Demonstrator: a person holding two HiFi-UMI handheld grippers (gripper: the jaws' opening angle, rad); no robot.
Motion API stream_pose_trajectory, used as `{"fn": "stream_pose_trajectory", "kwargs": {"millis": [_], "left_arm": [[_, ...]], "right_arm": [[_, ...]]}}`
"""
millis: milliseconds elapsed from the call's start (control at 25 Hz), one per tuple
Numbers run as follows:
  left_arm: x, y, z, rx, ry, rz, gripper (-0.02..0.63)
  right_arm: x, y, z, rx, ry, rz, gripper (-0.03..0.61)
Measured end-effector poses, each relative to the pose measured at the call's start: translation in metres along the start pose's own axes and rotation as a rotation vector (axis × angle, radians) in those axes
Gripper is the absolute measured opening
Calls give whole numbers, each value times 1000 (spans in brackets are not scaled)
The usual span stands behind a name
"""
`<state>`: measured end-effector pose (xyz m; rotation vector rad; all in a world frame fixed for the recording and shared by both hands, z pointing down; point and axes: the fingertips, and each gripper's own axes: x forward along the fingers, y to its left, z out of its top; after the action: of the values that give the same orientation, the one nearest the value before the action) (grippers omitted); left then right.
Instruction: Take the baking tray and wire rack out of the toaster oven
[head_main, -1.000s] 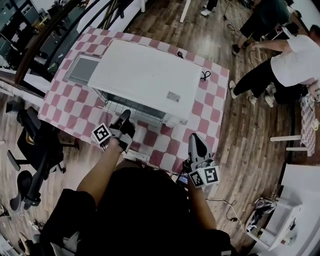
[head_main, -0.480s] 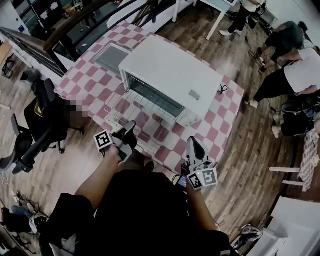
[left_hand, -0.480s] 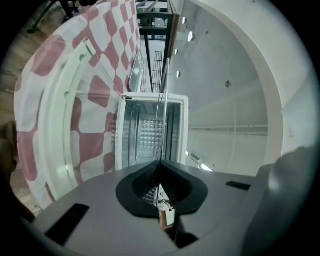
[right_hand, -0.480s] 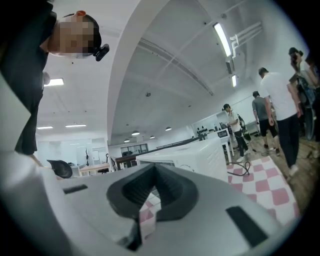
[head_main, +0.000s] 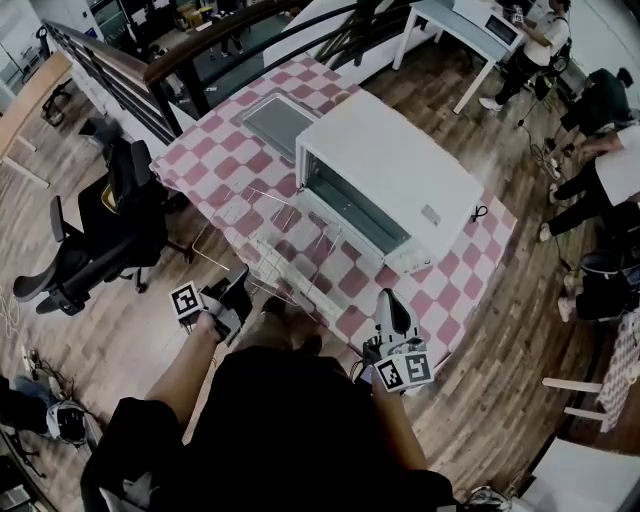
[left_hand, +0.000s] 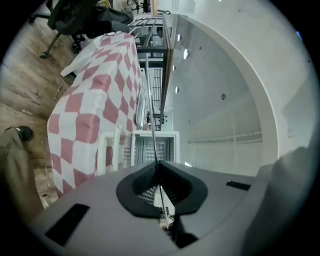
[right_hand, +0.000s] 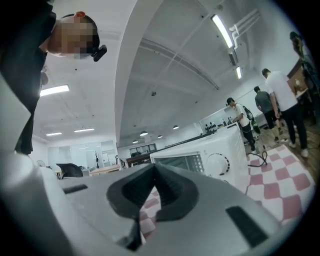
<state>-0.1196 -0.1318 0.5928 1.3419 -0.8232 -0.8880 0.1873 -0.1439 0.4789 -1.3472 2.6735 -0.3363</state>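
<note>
One wire rack (head_main: 268, 243), now outside oven (head_main: 400, 180), clamped in left tool (head_main: 240, 286); right tool (head_main: 392, 300) closed.

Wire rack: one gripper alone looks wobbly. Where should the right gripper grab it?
Probably the near edge wire of the wire rack, to the right of where the left gripper already pinches it. Come in level from the near side, since the rack lies roughly flat and that thin rim faces the holder.
</note>
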Motion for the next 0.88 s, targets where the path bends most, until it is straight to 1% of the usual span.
{"fn": "stream_pose_trajectory", "kwargs": {"millis": [80, 200, 360, 480, 720, 880], "left_arm": [[-17, 0, 33, 15, -44, 13, -5], [-27, -3, 87, 52, -72, 36, -5], [-17, -5, 160, 104, -77, 54, -5], [2, 0, 206, 116, -59, 64, -5], [48, 31, 267, 108, 29, 121, -5], [70, 53, 288, 68, 75, 158, -5]], "right_arm": [[9, 6, -3, 1, 6, 10, 3], [25, 13, -6, 0, 11, 16, 3], [51, 24, -9, 2, 16, 3, 3], [73, 37, -11, 1, 12, -18, 3], [116, 53, -8, -5, -8, -89, 3], [136, 63, -10, -6, 5, -139, 3]]}}
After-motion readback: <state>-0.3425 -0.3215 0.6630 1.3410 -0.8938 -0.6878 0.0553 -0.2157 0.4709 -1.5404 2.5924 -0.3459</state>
